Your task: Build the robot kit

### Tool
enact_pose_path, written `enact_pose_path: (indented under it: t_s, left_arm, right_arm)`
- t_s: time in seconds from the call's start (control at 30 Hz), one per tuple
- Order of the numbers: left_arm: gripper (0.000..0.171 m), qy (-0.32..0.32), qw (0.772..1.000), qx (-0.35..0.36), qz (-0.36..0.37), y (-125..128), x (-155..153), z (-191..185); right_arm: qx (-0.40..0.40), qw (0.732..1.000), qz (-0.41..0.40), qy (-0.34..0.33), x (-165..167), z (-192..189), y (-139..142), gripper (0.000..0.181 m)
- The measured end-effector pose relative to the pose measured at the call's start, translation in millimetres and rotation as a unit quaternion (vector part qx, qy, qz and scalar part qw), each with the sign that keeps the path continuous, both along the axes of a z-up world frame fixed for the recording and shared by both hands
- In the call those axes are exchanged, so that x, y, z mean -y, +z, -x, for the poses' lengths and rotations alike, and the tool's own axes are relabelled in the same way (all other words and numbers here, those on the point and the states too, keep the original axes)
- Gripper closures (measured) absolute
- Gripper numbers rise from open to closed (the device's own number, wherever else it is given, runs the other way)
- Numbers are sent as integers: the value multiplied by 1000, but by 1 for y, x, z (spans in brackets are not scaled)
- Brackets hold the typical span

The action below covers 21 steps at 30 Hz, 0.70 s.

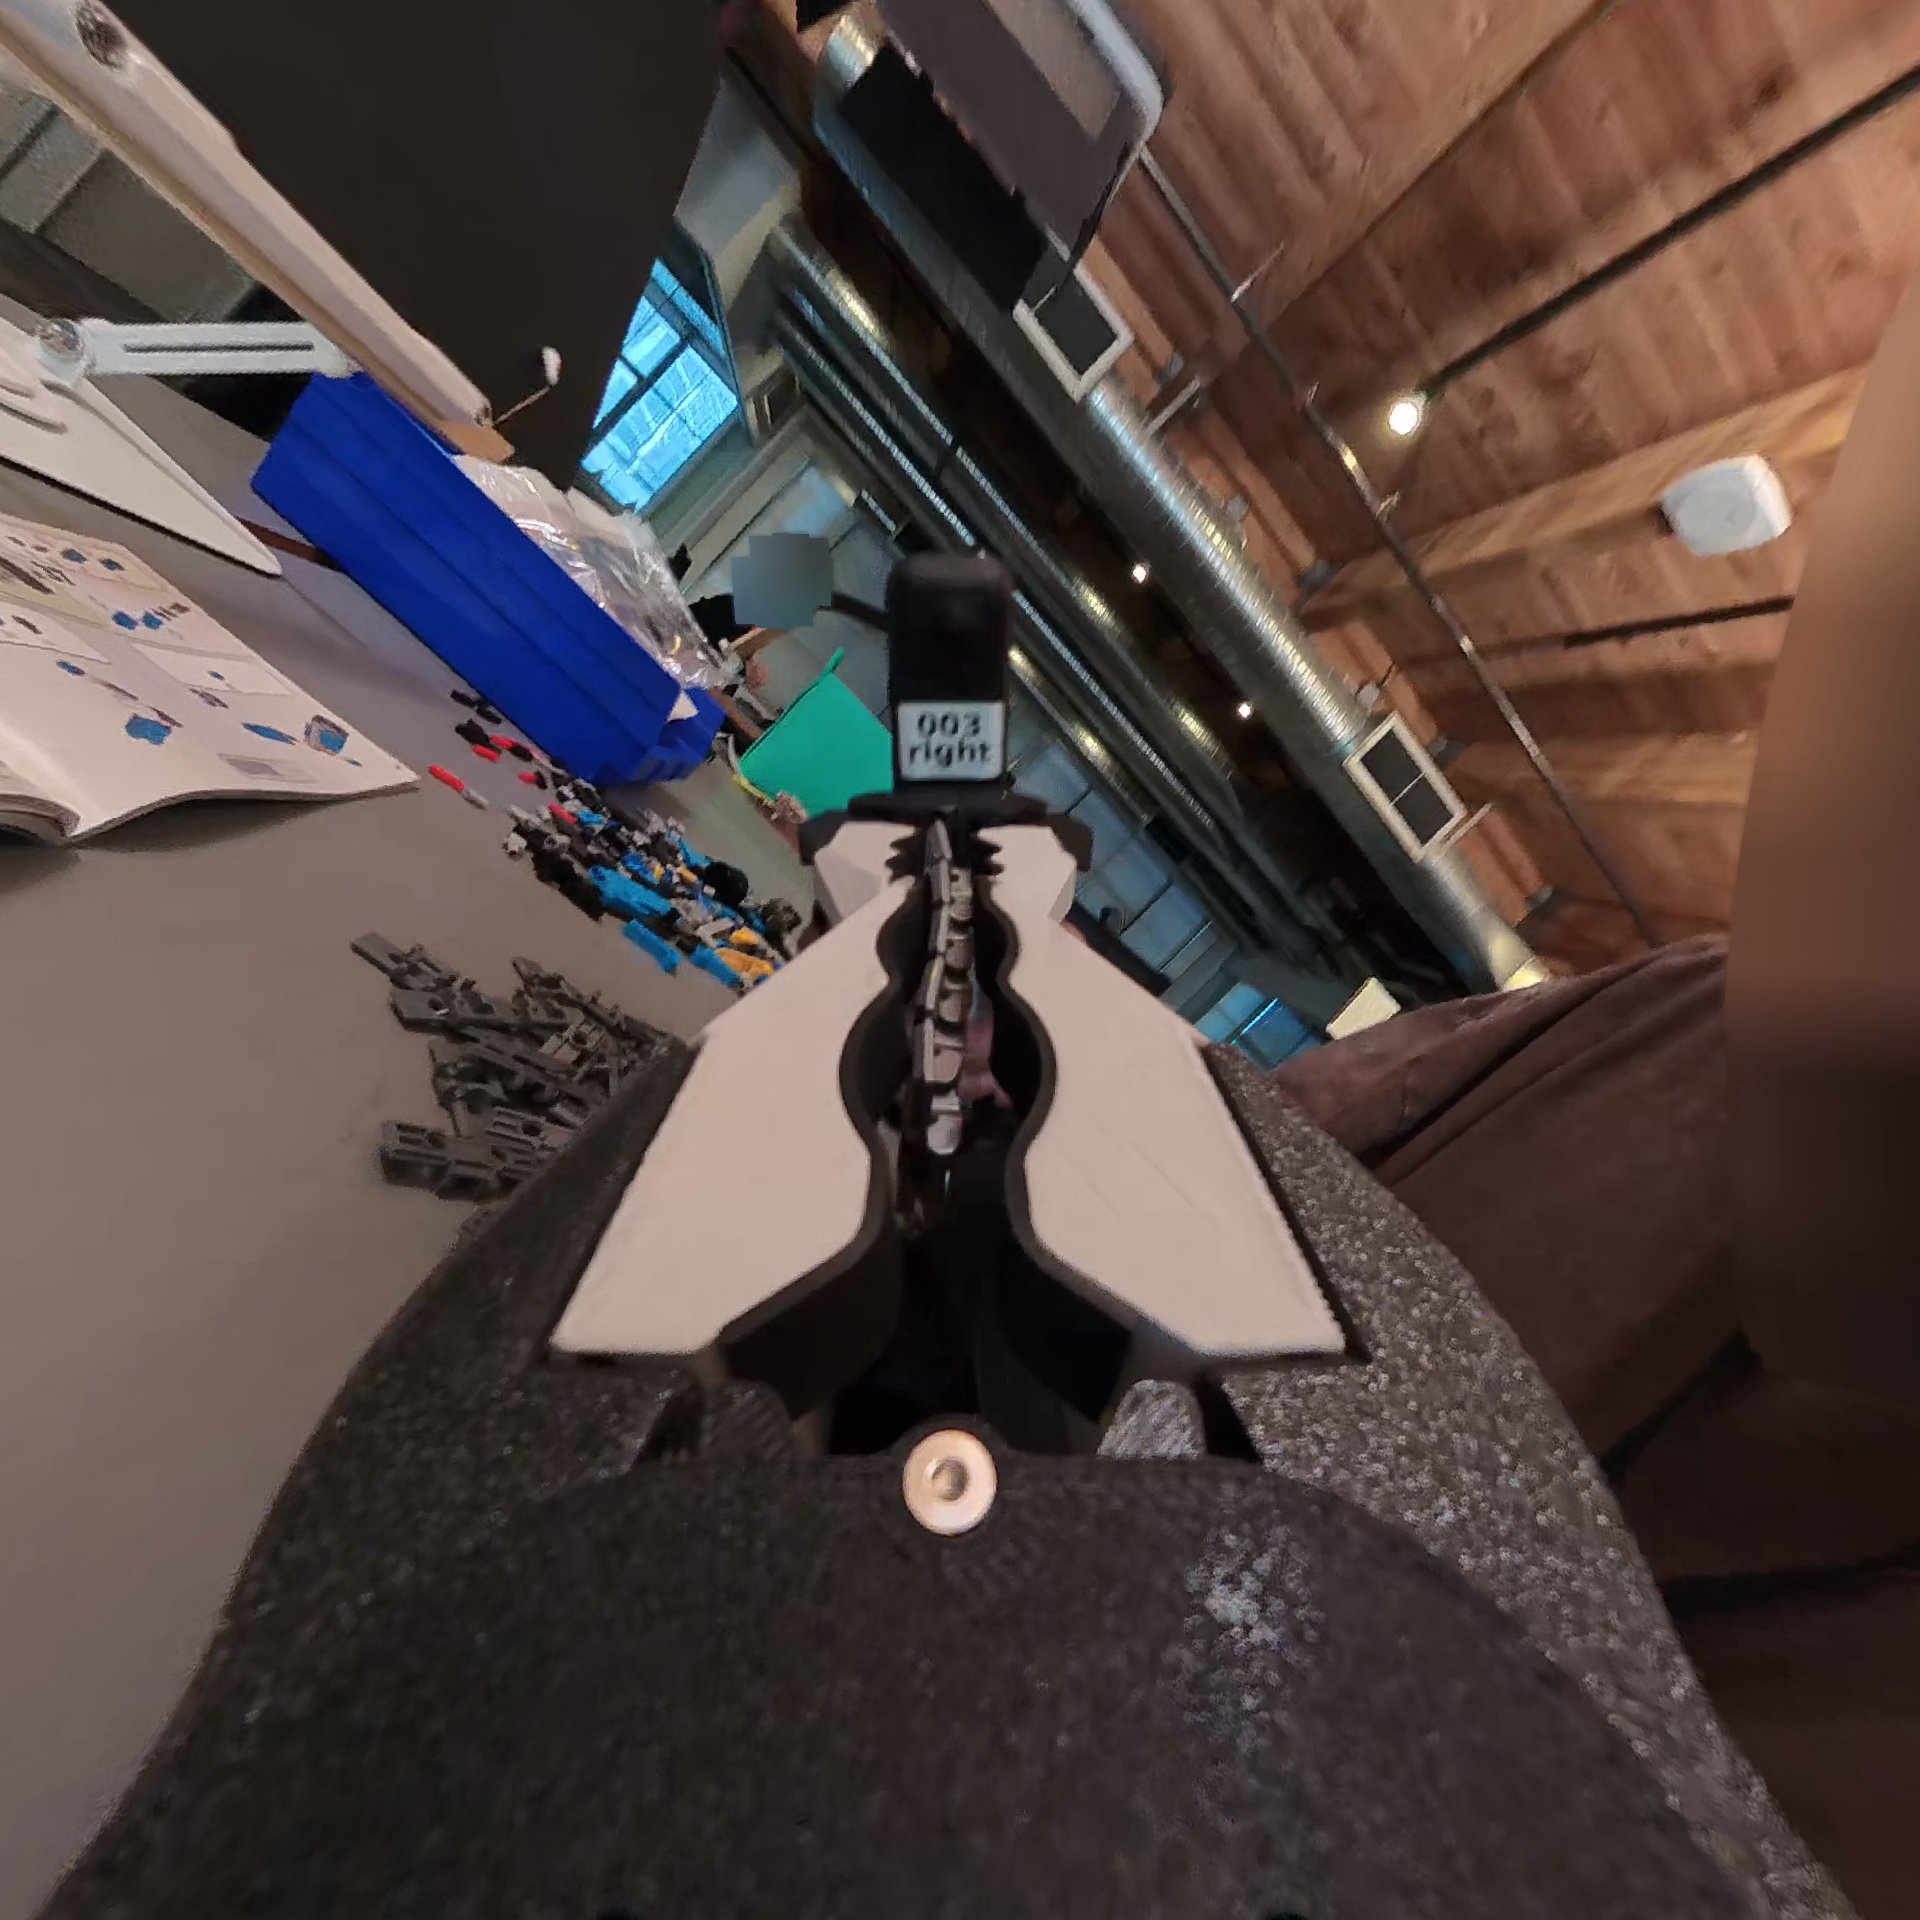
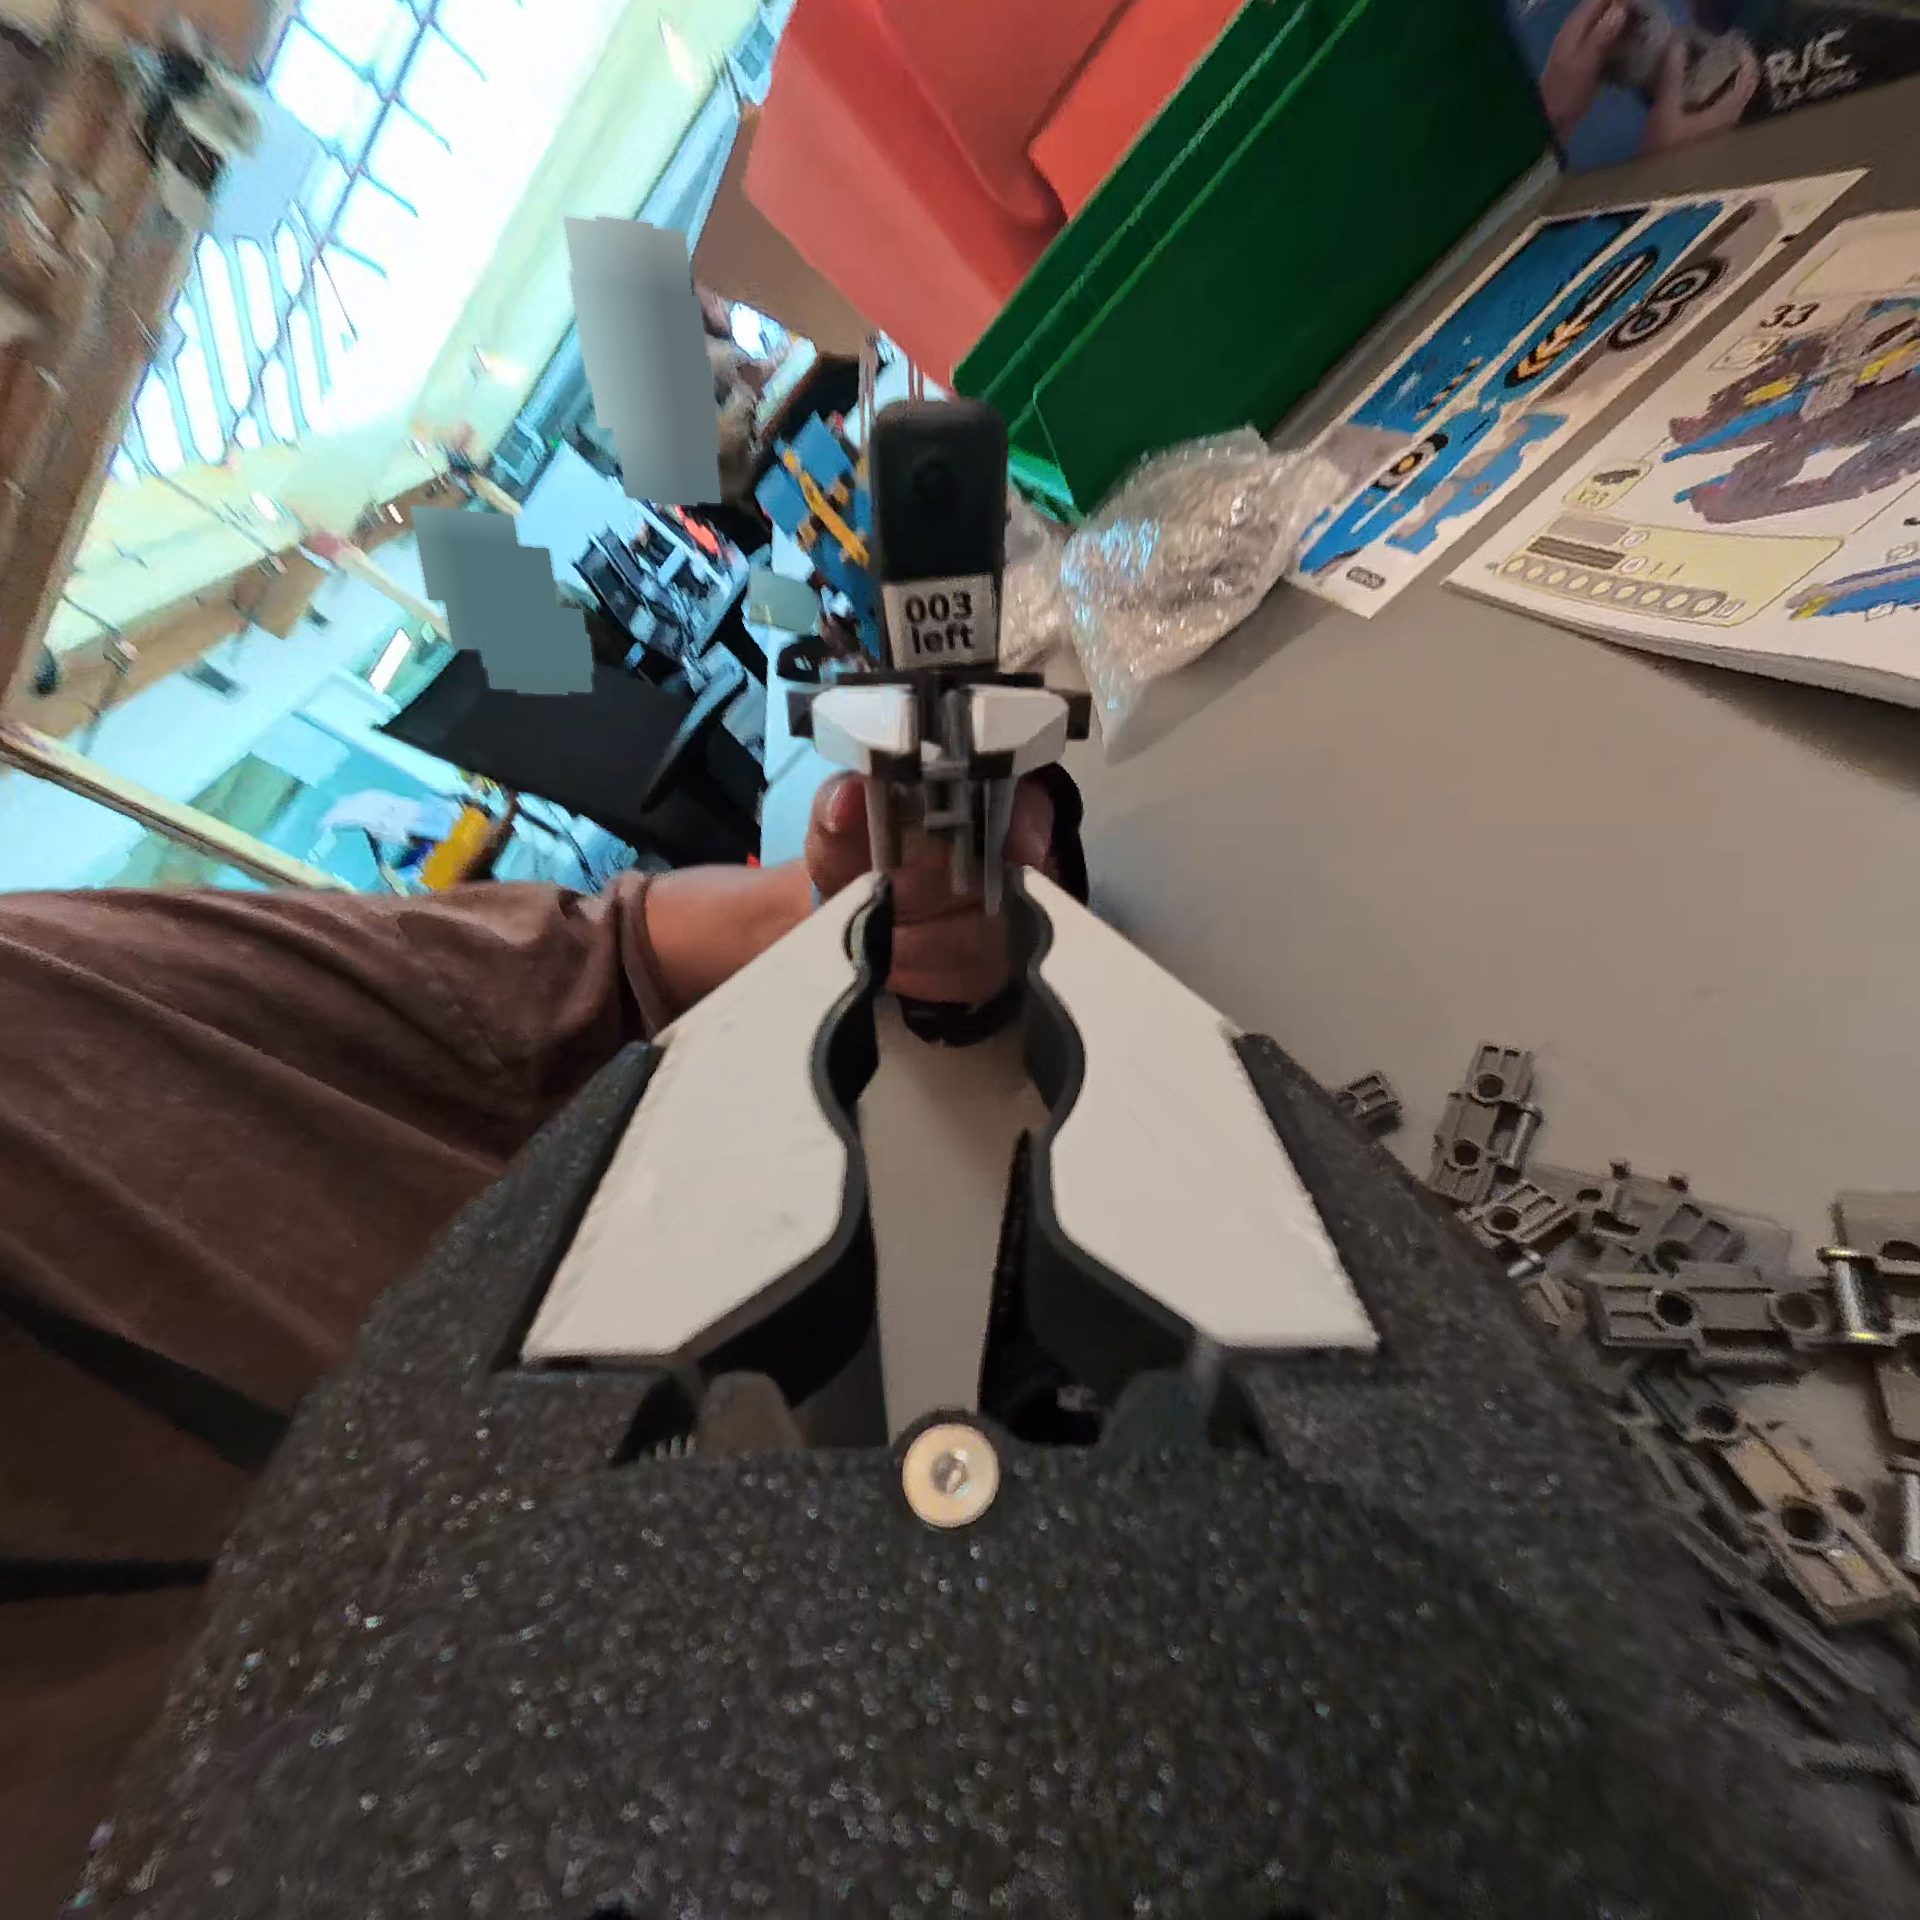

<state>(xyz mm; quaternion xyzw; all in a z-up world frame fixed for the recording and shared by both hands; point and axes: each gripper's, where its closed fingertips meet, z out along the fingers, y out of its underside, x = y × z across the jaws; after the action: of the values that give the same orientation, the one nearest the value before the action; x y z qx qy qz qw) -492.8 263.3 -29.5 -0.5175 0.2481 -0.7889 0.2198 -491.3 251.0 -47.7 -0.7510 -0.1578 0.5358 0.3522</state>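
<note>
Left wrist view: left gripper [image 1: 951, 935] squeezing chain of grey track links [image 1: 948, 997] between narrow fingers, meeting right gripper [image 1: 951, 847] tip to tip above grey table [image 1: 187, 1039]. Loose grey links [image 1: 499, 1070] lying near, blue bin [image 1: 468, 582] farther back.

Right wrist view: right gripper [image 2: 951, 904] fingers sitting narrow; grip on chain [image 2: 951, 790] hard to tell. Hand [image 2: 914, 914] holding left gripper [image 2: 940, 727]. Grey link pile [image 2: 1683, 1340] lying beside, booklet [image 2: 1714, 457] beyond.
</note>
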Motion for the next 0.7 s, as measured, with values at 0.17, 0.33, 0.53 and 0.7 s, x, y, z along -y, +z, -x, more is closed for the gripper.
enact_pose_path:
  t_s: [0.17,0.33,0.53,0.7]
  left_arm:
    - [164,-1,1000,19,-8,6,4,1]
    - [165,10,1000,19,-7,6,2,0]
    - [165,15,999,39,16,9,3,1]
    - [165,14,999,44,19,10,5,0]
  right_arm:
    - [-109,994,6,-15,-2,16,4,160]
    - [-124,991,-28,-44,-6,18,1,177]
    - [-159,985,-42,-54,-4,18,6,174]
    - [-212,974,-45,-68,-5,17,14,171]
